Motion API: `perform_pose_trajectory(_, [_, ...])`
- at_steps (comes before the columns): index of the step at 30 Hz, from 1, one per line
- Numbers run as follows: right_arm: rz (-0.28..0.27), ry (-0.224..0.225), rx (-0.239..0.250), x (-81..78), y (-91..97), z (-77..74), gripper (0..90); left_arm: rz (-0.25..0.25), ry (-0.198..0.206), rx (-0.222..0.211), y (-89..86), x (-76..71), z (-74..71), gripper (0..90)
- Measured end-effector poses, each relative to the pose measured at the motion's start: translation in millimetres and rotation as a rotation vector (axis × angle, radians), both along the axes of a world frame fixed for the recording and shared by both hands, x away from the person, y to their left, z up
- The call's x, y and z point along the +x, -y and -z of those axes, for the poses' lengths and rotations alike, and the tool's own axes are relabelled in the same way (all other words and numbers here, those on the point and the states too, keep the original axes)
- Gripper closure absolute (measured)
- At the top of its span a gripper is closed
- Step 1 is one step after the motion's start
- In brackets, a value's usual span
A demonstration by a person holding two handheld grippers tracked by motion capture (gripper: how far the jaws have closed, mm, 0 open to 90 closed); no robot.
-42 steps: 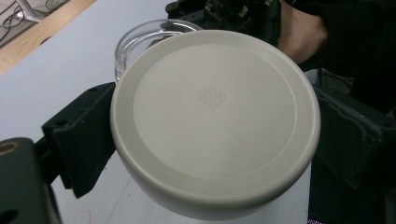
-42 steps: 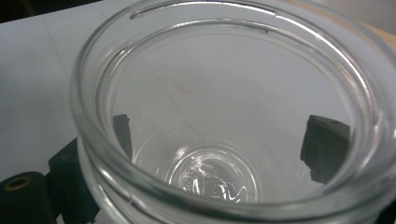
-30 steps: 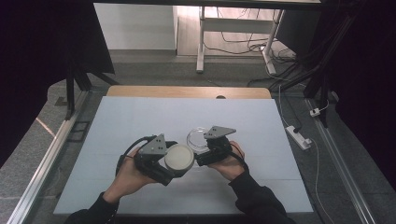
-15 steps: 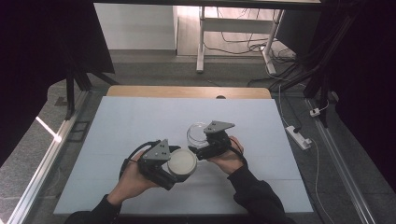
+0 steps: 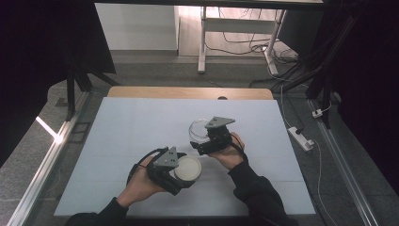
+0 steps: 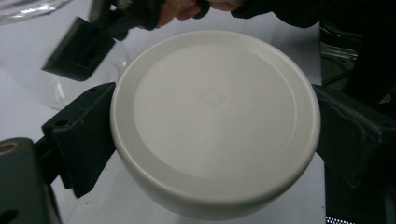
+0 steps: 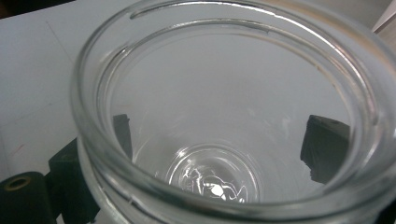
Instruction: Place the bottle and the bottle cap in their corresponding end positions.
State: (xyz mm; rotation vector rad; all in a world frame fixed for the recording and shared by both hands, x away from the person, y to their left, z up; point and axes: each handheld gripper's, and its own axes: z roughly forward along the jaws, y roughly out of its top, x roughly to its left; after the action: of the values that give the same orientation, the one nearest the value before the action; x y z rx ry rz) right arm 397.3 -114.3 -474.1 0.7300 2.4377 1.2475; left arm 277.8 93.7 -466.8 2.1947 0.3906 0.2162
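Note:
A round white lid (image 5: 188, 168) (image 6: 215, 121) is clamped edge to edge by my left gripper (image 5: 185, 173) (image 6: 215, 140), one black jaw on each side of it. It hangs near the table's front middle. A clear glass jar (image 5: 199, 128) (image 7: 93, 93) with an open mouth is held by my right gripper (image 5: 202, 139) (image 7: 224, 144), shut around its body; both jaws show through the glass. The jar is just behind and to the right of the lid, and the two are apart. In the left gripper view the right gripper (image 6: 79, 46) appears beyond the lid.
The white tabletop (image 5: 117, 141) has a wooden strip (image 5: 188, 92) along its far edge. On the floor at the right lies a white power strip (image 5: 299, 137) with cables. A white desk frame (image 5: 202, 42) stands beyond the table.
The left gripper has drawn the lid toward the person, while the right gripper has carried the jar a little farther away. The gap between lid and jar has grown.

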Motion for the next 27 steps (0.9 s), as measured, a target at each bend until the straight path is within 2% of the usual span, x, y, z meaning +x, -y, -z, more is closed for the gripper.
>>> perform_pose_trajectory(3, [0.003,0.000,-0.004,2.9,-2.4,1.1,6.4,0.007,-0.002,0.012,1.7,3.1,6.0,8.1])
perform_pose_trajectory(11, [0.016,-0.002,-0.002,15.8,-11.4,5.4,6.4,-0.002,-0.025,0.000,2.7,12.6,20.3,8.1])
perform_pose_trajectory(15, [0.018,-0.003,-0.006,21.7,-15.6,7.6,6.4,-0.001,-0.024,0.016,4.8,16.4,27.4,8.1])
perform_pose_trajectory(19, [0.025,-0.004,0.000,26.9,-19.9,9.8,6.4,0.000,-0.030,0.014,6.5,20.8,35.1,8.1])
perform_pose_trajectory(27, [0.026,-0.010,0.004,36.1,-28.8,14.8,6.4,0.003,-0.035,0.057,10.5,26.4,48.9,8.1])
